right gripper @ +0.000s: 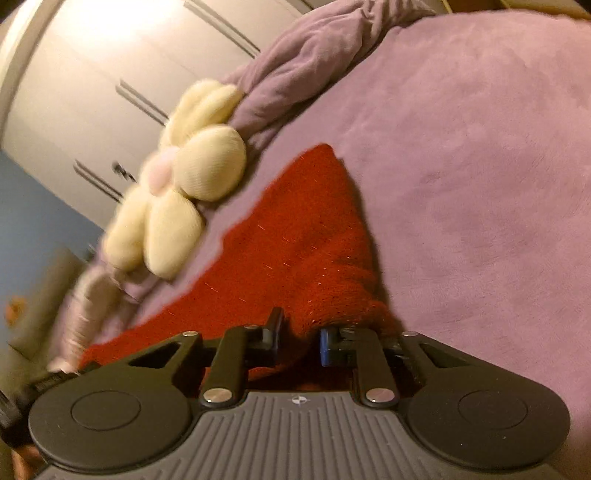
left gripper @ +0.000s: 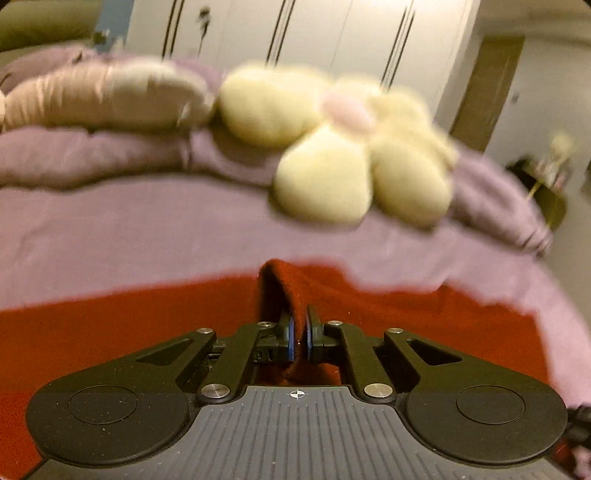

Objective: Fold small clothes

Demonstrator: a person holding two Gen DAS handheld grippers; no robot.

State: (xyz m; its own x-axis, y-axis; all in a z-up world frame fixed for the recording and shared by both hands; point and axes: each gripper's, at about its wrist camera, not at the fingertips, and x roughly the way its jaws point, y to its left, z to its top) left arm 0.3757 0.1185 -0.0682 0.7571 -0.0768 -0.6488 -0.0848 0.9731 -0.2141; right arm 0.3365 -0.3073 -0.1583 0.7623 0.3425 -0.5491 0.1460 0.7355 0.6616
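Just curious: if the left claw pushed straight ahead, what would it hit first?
The red cloth it already pinches; beyond that, probably the purple bedcover, then the cream flower cushion, though depth is hard to judge.

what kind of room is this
Most likely a bedroom. A red garment lies on a bed with a purple cover, a cream flower-shaped cushion sits by the bunched bedding, and tall white wardrobe doors stand behind.

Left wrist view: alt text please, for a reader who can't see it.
The left tongs pinch a raised fold of a red knit garment spread on a purple bedspread. Beyond lie a cream flower-shaped plush, then white wardrobe doors.
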